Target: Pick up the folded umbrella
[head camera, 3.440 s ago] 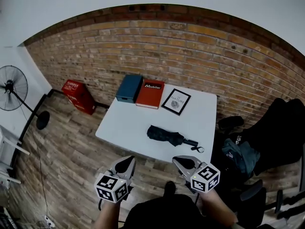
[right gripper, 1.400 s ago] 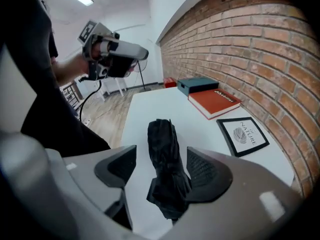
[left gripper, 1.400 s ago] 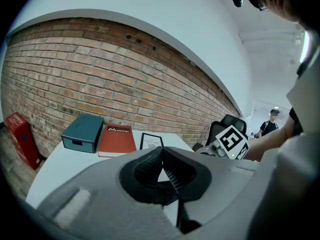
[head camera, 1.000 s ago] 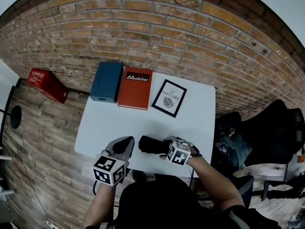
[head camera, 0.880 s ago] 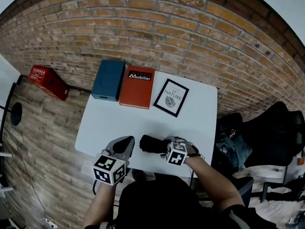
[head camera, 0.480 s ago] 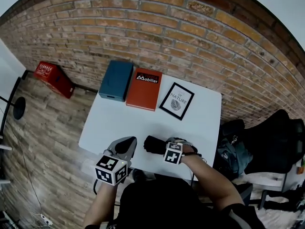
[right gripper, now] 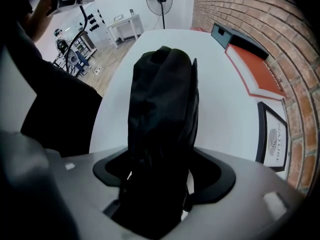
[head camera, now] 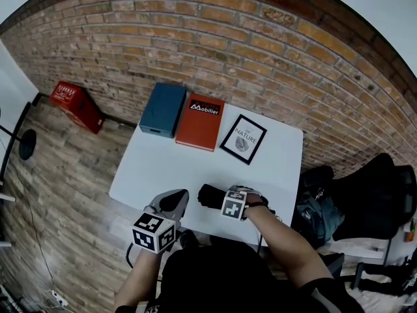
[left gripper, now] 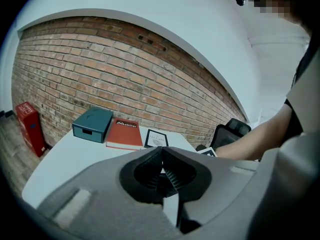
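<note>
The folded black umbrella (head camera: 210, 196) lies near the front edge of the white table (head camera: 163, 168). My right gripper (head camera: 225, 198) is at its right end, shut around it. In the right gripper view the umbrella (right gripper: 161, 104) fills the gap between the jaws of my right gripper (right gripper: 162, 169) and stretches away over the tabletop. Whether it is off the table cannot be told. My left gripper (head camera: 174, 202) hangs at the table's front edge, left of the umbrella and apart from it. The jaws of the left gripper (left gripper: 161, 160) meet with nothing between them.
A blue box (head camera: 163, 108), a red book (head camera: 201, 121) and a framed print (head camera: 244, 138) lie along the table's far side by the brick wall. A black chair with a bag (head camera: 326, 204) stands to the right. A red crate (head camera: 77, 104) sits on the floor at the left.
My right gripper came from below the table's edge onto the umbrella's right end and has held there for the last second. The left gripper has stayed at the front edge.
</note>
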### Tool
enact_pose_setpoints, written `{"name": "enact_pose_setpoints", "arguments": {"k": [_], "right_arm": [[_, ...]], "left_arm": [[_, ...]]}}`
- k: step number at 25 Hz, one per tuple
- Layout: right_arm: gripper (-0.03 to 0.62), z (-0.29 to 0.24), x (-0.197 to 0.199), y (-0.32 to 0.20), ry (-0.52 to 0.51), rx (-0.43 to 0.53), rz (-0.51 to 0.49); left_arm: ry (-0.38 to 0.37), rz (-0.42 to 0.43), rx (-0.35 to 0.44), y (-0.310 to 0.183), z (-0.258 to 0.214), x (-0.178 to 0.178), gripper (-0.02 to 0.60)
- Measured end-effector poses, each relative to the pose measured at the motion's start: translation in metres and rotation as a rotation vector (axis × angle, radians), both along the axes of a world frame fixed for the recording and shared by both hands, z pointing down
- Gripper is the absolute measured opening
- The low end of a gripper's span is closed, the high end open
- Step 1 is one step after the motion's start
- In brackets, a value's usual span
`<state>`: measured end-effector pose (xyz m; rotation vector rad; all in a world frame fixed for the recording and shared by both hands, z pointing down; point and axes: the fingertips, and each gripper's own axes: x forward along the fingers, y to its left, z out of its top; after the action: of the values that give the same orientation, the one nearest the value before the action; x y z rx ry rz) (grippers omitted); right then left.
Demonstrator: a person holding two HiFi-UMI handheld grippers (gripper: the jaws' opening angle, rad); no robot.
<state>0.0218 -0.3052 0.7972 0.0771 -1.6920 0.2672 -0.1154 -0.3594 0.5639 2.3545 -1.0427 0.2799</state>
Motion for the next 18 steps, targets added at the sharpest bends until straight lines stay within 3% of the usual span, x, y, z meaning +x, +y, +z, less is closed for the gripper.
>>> {"name": "enact_pose_setpoints", "arguments": {"k": [5, 10, 18], "right_arm": [[0.324, -0.004, 0.000, 0.001, -0.012, 0.011, 0.018], [0.268, -0.007, 0.000, 0.003, -0.018, 0.040, 0.054], [0.262, -0.029, 0.029, 0.008, -0.085, 0.163, 0.399]], "left_arm": [[0.010, 0.027, 0.017, 0.008, -0.009, 0.005, 0.002], [0.023, 0.023, 0.041, 0.019, -0.019, -0.002, 0.002], [0.061, 0.014, 0.090, 0.046, -0.038, -0.020, 0.002]]}}
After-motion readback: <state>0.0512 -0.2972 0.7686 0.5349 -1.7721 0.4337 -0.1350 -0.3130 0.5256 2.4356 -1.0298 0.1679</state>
